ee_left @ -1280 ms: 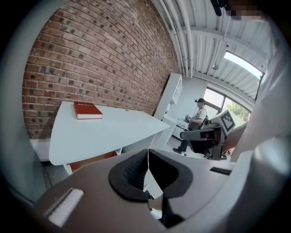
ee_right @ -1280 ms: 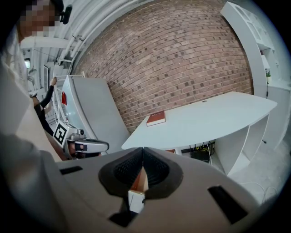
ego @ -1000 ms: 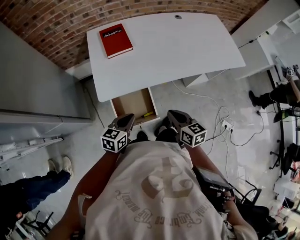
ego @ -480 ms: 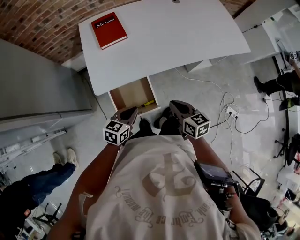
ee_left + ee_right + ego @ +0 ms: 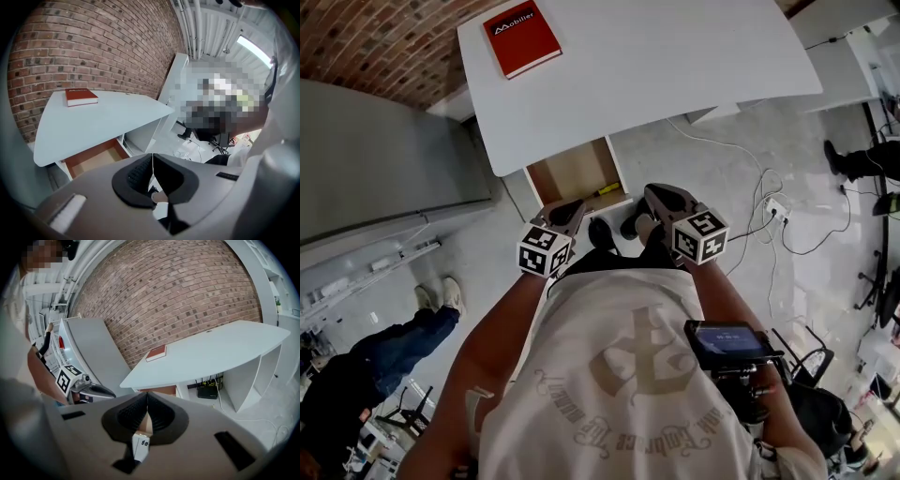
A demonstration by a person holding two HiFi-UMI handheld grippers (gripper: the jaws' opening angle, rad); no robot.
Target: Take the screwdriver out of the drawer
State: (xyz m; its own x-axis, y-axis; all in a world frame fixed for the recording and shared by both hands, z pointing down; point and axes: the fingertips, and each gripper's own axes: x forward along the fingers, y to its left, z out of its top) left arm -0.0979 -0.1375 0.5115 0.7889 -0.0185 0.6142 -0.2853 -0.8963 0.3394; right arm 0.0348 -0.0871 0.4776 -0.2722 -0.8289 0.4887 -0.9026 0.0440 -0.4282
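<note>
A screwdriver (image 5: 605, 189) with a yellow handle is seen lying along the front edge of the open wooden drawer (image 5: 570, 173), near its right corner. The drawer's rear is overhung by the white desk (image 5: 675, 75). A red book (image 5: 522, 37) is laid at the desk's far left corner. The left gripper (image 5: 152, 156) and right gripper (image 5: 147, 395) are held just before the drawer, with jaws closed on nothing.
</note>
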